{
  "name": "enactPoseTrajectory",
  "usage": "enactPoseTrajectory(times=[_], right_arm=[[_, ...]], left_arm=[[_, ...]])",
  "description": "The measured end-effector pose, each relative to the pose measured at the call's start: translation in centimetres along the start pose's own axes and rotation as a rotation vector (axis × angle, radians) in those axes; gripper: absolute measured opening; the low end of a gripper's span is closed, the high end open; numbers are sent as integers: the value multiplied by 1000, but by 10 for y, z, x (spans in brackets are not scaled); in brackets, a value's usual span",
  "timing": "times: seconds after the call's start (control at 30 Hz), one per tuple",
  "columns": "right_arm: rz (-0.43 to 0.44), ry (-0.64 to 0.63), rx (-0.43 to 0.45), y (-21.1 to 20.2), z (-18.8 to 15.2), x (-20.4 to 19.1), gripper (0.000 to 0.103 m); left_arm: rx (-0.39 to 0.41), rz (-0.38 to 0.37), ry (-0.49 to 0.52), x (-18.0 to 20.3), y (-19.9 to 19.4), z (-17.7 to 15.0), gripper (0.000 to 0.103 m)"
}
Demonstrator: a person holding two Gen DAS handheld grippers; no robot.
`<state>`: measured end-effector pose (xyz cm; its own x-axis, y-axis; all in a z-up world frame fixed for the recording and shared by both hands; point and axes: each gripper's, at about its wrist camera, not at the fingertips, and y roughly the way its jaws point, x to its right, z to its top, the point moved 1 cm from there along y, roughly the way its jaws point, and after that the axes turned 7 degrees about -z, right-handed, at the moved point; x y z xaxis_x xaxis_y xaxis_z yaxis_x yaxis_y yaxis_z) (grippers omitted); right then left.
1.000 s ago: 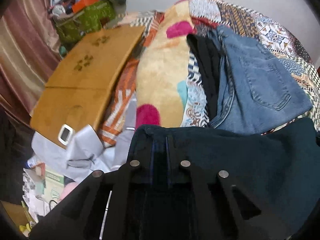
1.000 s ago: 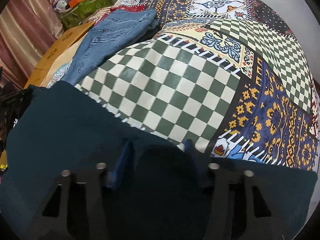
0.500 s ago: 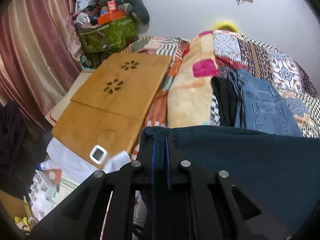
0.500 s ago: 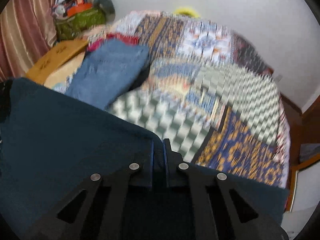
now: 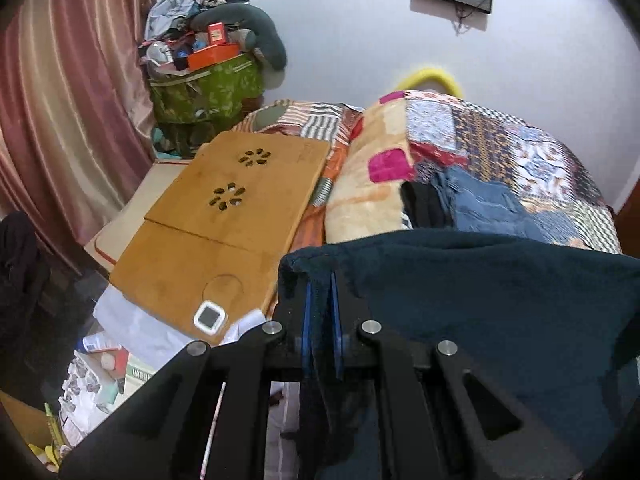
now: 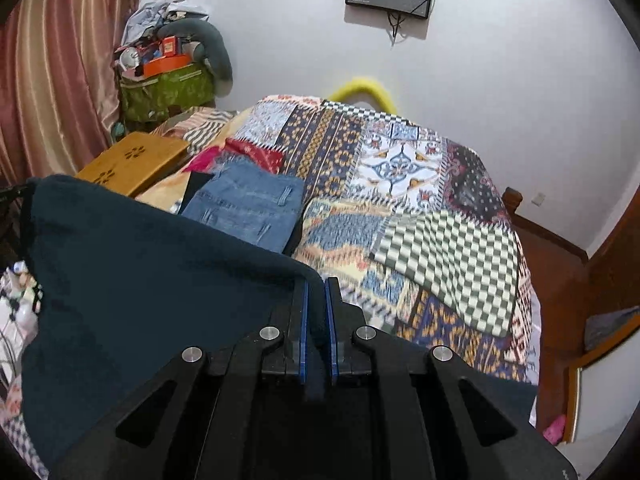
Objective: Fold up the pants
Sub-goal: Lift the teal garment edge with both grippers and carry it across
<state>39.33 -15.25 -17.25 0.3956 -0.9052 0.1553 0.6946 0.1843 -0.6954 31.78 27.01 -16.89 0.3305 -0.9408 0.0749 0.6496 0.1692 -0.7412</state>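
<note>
Sideways, dark pants [image 5: 500, 312] between both grippers.

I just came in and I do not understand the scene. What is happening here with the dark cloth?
A person is folding pants with two hand-held grippers. The left gripper and the right gripper are each shut on an edge of the dark teal pants, holding the cloth stretched between them above the patchwork bedspread. A folded pair of blue jeans lies on the bed beyond, next to a wooden lap desk.
</note>
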Motion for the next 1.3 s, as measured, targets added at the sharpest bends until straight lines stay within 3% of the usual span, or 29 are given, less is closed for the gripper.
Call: enactPoseTrajectory(times=[0.13,0.47,0.77,0.83,0.93,1.23,1.27,1.3], right_arm=[[26,19,1,-29,-22,-4,7],[43,32,17,-87,-71,-22,7],[70,77,-5,-107,-116,-29,7],[79,89,-19,-108,-125,-31,7],[81,90,-40,-108,-139,-34,7],[78,124,-114,-107,-166,-28,12],[67,132,-122,-108,-167,-25,15],[52,148,-132,-109,-168,-19,24]], left_arm=[[-1,-52,-5,-6,-30,-27,9],[16,-86,-9,-13,-84,-95,8],[-40,-69,-34,-22,-93,-143,8],[-53,-43,-18,-20,-94,-155,2],[-69,-23,13,-19,-96,-170,2],[-118,-43,73,7,-90,-171,4],[-121,-50,77,11,-89,-169,5],[-125,-57,82,16,-87,-166,8]])
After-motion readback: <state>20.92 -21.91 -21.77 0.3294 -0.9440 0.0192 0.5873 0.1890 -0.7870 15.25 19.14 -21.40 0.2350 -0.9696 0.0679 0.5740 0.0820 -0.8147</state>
